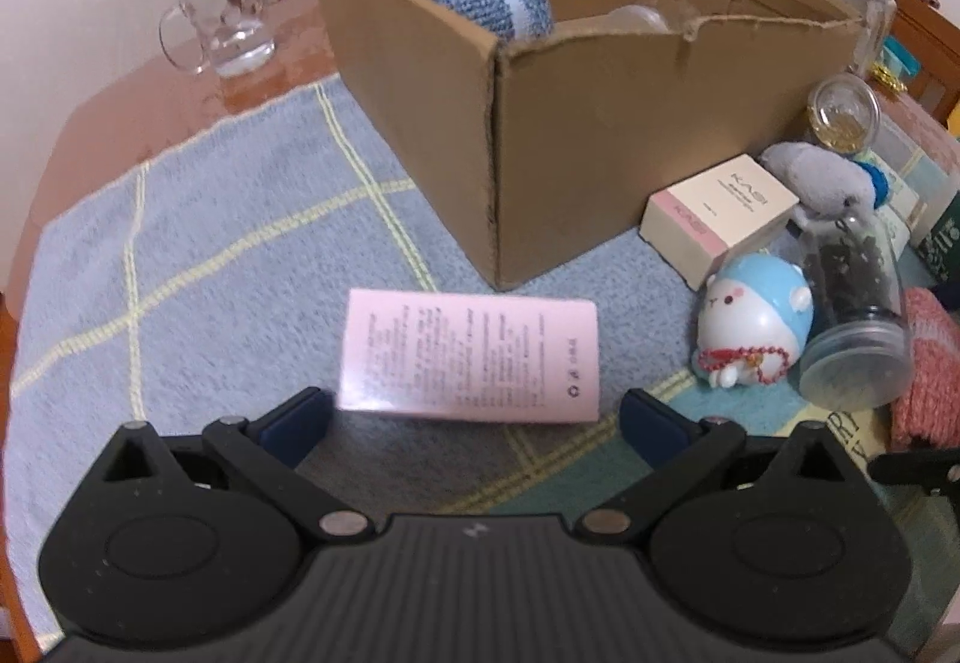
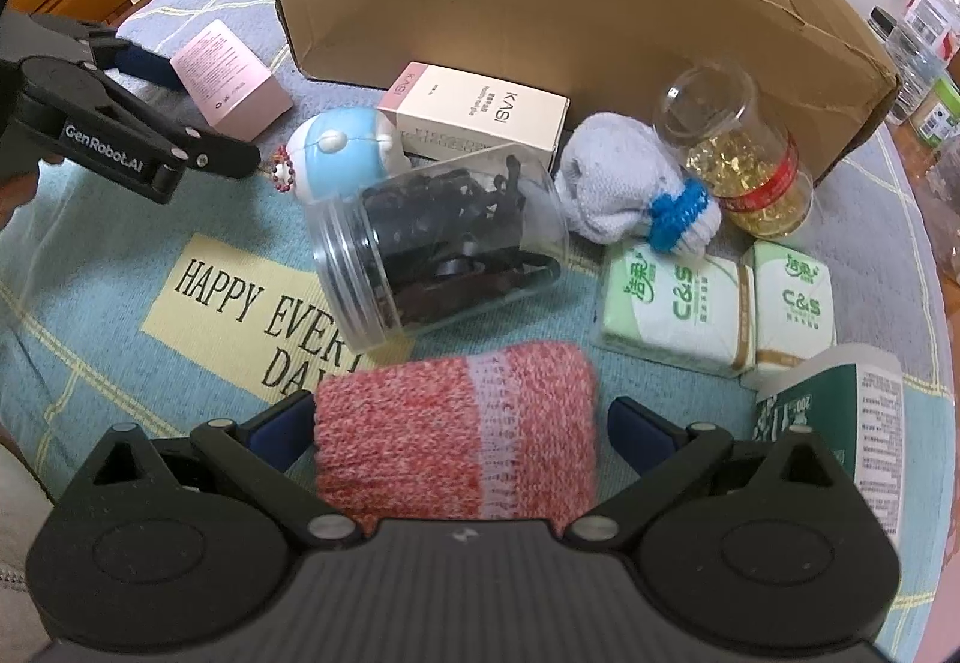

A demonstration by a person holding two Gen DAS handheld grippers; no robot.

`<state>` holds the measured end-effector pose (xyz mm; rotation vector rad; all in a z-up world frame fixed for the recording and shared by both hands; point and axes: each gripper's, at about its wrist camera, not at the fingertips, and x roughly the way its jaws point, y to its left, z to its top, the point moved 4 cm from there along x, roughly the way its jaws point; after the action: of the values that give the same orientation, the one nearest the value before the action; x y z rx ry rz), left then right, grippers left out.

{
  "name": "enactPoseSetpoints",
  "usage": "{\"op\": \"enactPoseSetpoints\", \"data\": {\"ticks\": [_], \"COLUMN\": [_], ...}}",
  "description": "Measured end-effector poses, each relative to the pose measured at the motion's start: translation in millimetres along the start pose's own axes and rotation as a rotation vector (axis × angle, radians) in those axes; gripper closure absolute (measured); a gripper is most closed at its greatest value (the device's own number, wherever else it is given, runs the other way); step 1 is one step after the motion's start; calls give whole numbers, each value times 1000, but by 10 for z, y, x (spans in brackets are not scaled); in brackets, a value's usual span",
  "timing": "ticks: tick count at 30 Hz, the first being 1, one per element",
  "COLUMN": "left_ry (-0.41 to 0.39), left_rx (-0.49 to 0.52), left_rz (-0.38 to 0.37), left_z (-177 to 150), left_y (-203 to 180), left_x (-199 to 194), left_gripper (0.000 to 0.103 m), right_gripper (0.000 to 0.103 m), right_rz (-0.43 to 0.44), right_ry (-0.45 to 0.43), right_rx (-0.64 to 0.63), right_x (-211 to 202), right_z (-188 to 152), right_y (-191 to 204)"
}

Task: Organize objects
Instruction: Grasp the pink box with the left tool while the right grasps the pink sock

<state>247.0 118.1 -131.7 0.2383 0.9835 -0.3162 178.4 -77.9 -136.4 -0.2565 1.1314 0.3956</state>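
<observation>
A pink box [image 1: 468,357] lies flat on the blue checked cloth, just ahead of my left gripper [image 1: 477,420]. That gripper is open, its blue pads [image 1: 300,423] level with the box's near corners. The right wrist view shows the left gripper [image 2: 210,117] flanking the same pink box [image 2: 231,75]. A red-and-pink knitted roll [image 2: 456,435] sits between the fingers of my open right gripper [image 2: 462,435]. Behind stands an open cardboard box [image 1: 600,153] holding a blue knitted roll [image 1: 498,6] and a clear glass item [image 1: 642,18].
Beside the cardboard box [image 2: 540,3] lie a KASI carton [image 2: 480,114], a blue-white toy [image 2: 342,153], a clear jar of dark pieces [image 2: 444,243], a grey knitted sock [image 2: 630,189], a jar of golden capsules [image 2: 738,153] and tissue packs [image 2: 678,303]. A glass mug [image 1: 234,21] stands far left.
</observation>
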Motion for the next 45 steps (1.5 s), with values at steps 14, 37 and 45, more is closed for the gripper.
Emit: {"op": "enactPoseSetpoints", "data": {"ticks": [14,37,45], "left_ry": [-21,-15,36], "left_rx": [3,-27,-23], "left_rz": [17,-28,-52], "left_z": [155,189,215], "left_y": [25,6,-43], "left_x": [64,-55,-243], "left_gripper": [3,21,21], "right_gripper": [0,18,18], "right_rz": [39,30,39], "right_ry": [47,24,11], "right_rx": [-104,-20,-22], "right_x": [-84,-198,-286], "right_z": [-122,-66,-28], "right_y": [199,35,-15]}}
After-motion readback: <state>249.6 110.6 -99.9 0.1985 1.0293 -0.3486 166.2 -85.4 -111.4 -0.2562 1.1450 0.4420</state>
